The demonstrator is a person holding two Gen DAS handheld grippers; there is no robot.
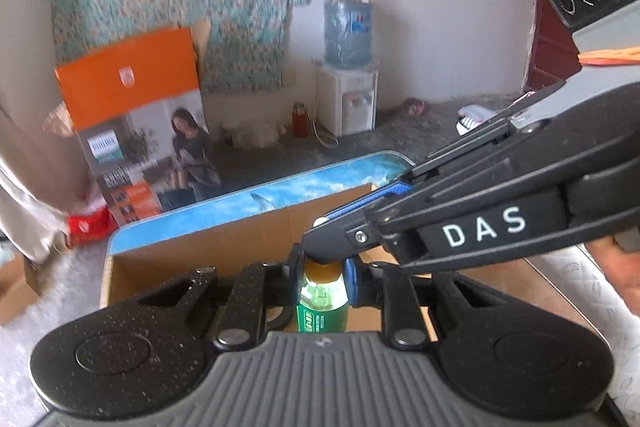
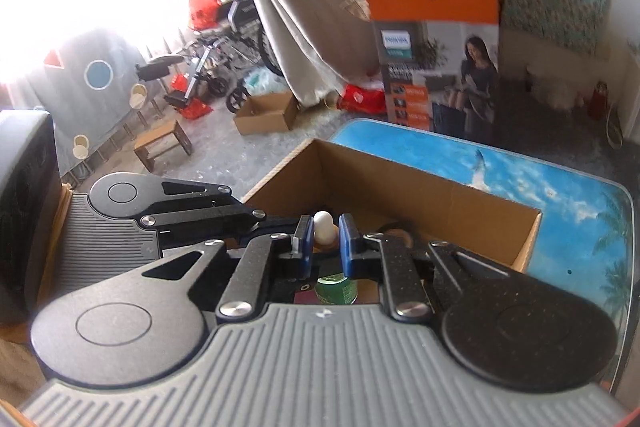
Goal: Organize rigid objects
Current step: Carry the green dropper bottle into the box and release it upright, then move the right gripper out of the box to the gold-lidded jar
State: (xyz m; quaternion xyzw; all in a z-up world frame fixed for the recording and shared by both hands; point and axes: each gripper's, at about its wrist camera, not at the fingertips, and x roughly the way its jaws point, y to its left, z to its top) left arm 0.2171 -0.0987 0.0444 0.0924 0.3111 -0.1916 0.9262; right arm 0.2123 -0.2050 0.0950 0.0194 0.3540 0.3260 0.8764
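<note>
A green bottle (image 1: 322, 301) with amber liquid stands upright over the open cardboard box (image 1: 192, 263). My left gripper (image 1: 322, 273) is shut on the bottle below its neck. My right gripper (image 2: 325, 231) comes in from the right and crosses above the bottle in the left wrist view (image 1: 320, 241). Its blue pads (image 2: 347, 233) sit on either side of the bottle's white cap (image 2: 323, 226) with a narrow gap; contact is unclear. The green bottle body (image 2: 335, 291) shows below the pads. The left gripper shows at the left of the right wrist view (image 2: 298, 225).
The box (image 2: 400, 187) sits on a table with a blue sky print (image 2: 580, 211). A tall orange and grey carton (image 1: 136, 131) stands behind on the floor. A water dispenser (image 1: 350, 75) stands by the far wall. A wheelchair (image 2: 224, 63), a stool (image 2: 162, 143) and another box (image 2: 264, 113) are at the left.
</note>
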